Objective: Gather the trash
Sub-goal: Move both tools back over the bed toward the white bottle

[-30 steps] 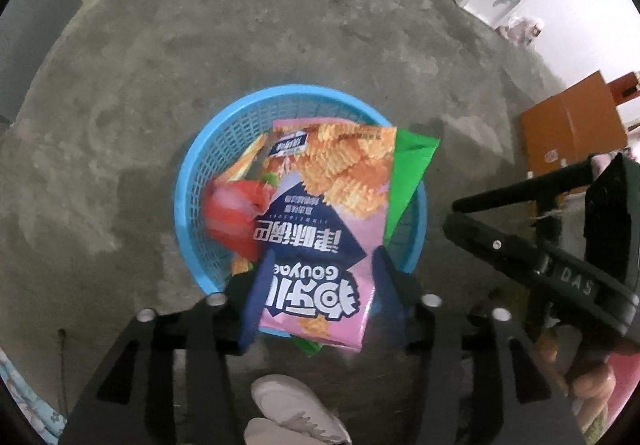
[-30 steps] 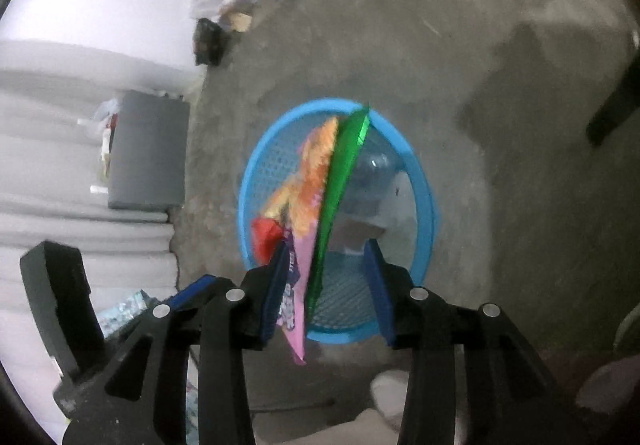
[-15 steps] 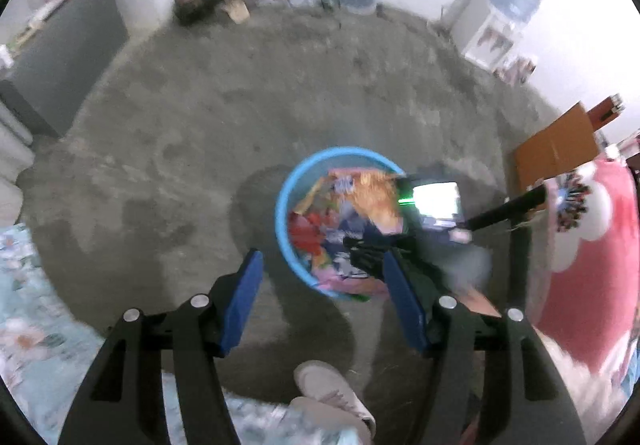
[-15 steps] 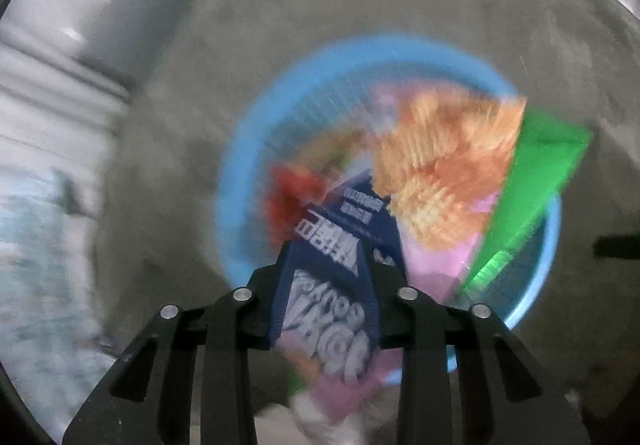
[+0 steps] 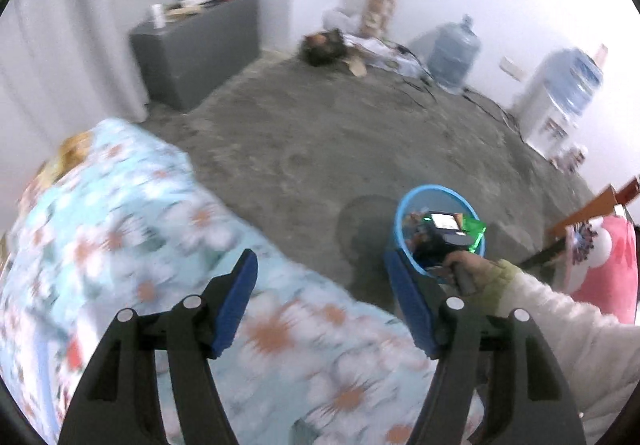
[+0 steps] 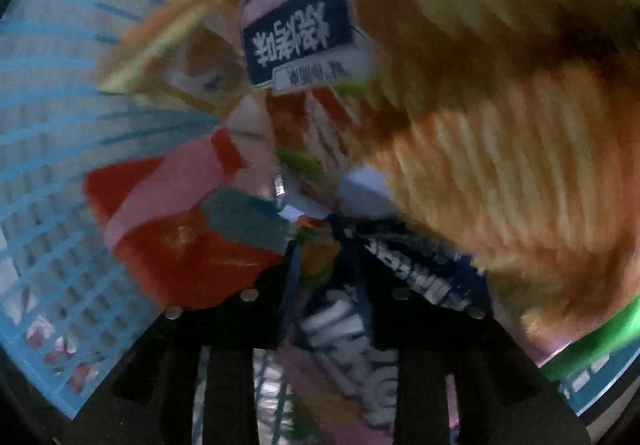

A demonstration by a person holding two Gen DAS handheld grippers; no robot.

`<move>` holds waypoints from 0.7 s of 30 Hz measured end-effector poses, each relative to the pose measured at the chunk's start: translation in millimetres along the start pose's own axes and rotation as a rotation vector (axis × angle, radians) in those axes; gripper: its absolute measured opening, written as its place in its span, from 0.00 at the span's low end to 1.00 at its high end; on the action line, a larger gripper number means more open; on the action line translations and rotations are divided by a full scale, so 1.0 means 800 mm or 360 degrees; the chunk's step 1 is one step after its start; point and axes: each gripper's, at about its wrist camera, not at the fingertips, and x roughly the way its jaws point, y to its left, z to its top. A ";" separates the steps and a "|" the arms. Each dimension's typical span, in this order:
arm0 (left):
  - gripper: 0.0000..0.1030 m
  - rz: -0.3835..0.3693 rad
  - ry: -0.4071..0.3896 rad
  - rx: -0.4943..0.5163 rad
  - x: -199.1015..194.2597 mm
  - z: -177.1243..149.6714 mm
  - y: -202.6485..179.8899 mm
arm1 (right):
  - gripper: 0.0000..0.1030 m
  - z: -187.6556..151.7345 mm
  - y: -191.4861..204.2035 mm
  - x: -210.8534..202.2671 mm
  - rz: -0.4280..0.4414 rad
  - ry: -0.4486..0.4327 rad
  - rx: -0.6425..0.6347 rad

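Jaws of left gripper [image 5: 320, 301] wide apart, holding nothing, above floral bed [image 5: 120, 245]. Right gripper [image 6: 326, 245] down inside blue basket [image 6: 48, 125], jaws nearly closed, pinching chip bag [image 6: 500, 165] among other wrappers.

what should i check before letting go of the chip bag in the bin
1. Right tongs inside the blue basket: ok, mesh wall close on the left.
2. Grip on the chip bag: ok, blue fingers closed on its lower edge.
3. Bag fully below the rim: cannot tell, view too close and blurred.
4. Green wrapper inside the basket: not ok, it sticks out over the rim.
5. Left tongs free: ok, open, empty, over the flowered blanket.
6. Basket upright on the floor: ok.
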 end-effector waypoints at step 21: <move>0.84 0.0098 -0.0369 -0.0317 -0.139 -0.107 0.075 | 0.65 -0.266 -0.058 -0.282 0.1148 -0.0842 -0.0067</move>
